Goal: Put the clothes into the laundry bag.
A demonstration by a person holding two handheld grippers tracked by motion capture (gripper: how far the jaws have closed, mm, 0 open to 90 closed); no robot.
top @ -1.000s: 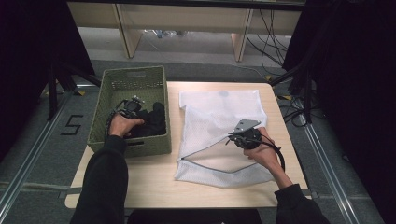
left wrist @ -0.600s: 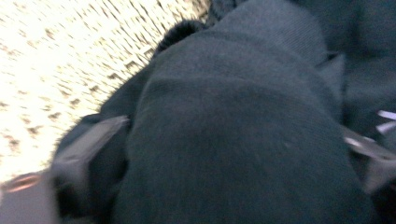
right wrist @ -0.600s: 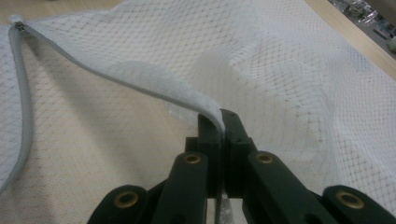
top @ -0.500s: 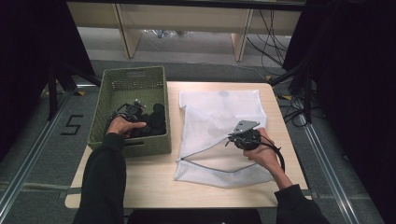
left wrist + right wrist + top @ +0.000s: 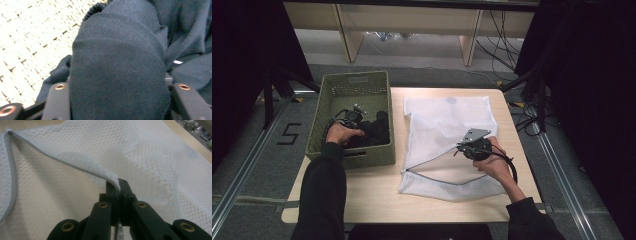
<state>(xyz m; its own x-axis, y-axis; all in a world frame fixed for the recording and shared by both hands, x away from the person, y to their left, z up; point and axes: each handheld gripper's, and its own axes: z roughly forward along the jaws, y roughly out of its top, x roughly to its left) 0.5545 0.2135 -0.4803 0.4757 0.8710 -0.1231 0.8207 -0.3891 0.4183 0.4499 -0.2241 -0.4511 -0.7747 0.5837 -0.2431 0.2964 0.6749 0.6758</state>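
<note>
Inside the green woven basket (image 5: 377, 152) at the left of the table, a dark navy garment (image 5: 377, 129) lies bunched against the near right corner, and the left gripper (image 5: 354, 112) is down in it; in the left gripper view a thick fold of the knit cloth (image 5: 117, 75) bulges up between the two black jaws, which have just been closing and now look clamped on that fold, with the pale basket floor showing past it to the left. To the right of the basket, a white mesh laundry bag (image 5: 447, 120) lies flat on the light wooden table (image 5: 377, 200), its zippered mouth running as a long slanted line from the near left corner up toward the right. The right gripper (image 5: 464, 146) pinches the upper lip of that mouth; in the right gripper view its jaws are clenched tight on the mesh edge (image 5: 100, 168) and lift it clear of the lower layer, so a shallow tent opens toward the left, with the grey zip (image 5: 13, 177) curving away at the far left. The garment therefore lies left of the bag's opening, and the opening faces it; judging from this, the left hand is the nearer one to carry the cloth across the basket wall and into the gap, along the bag's length
</note>
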